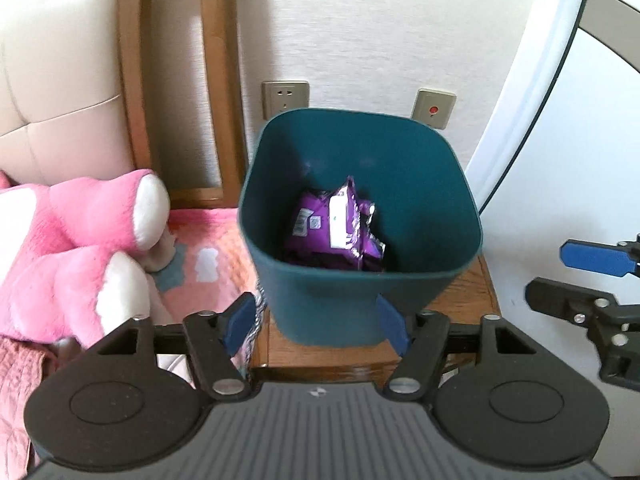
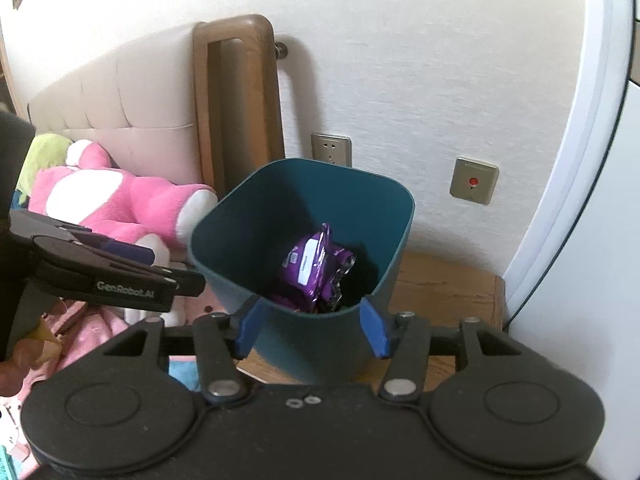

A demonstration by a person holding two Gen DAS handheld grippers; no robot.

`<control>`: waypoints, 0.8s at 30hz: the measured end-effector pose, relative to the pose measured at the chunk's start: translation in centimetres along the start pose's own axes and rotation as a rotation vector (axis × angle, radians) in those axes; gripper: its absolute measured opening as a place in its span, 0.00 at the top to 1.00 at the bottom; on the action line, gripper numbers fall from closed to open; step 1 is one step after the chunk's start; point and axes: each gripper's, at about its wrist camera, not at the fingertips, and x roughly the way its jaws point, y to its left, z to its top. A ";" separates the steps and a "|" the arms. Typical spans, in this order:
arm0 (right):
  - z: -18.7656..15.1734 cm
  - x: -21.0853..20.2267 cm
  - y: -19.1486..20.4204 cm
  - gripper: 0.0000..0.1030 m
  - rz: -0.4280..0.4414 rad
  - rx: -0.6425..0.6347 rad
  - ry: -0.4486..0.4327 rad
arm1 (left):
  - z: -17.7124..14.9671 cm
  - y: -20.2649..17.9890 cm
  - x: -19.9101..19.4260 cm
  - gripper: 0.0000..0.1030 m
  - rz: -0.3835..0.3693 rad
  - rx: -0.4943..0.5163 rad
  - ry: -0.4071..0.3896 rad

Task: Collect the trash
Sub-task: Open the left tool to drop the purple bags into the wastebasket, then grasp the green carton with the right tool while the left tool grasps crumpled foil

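Both grippers, left [image 1: 316, 322] and right [image 2: 312, 330], hang with jaws apart and empty; the teal bin [image 1: 424, 200] sits just ahead of both jaw pairs, purple wrapper [image 1: 340, 224] inside; any further trash should be released squarely above the rim, not beside it.

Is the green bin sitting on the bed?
No, the green bin stands on a wooden nightstand beside the bed, with a purple wrapper inside.
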 end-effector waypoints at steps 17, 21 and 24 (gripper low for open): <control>-10.2 -1.3 -0.1 0.25 0.018 -0.003 0.076 | -11.3 -1.6 -0.9 0.22 0.023 -0.024 0.072; -13.2 0.5 -0.9 0.18 0.018 0.020 0.132 | -14.4 -2.1 2.1 0.21 0.027 -0.013 0.148; -15.7 2.5 -1.6 0.11 0.028 0.029 0.185 | -17.0 -2.3 5.2 0.21 0.024 -0.003 0.221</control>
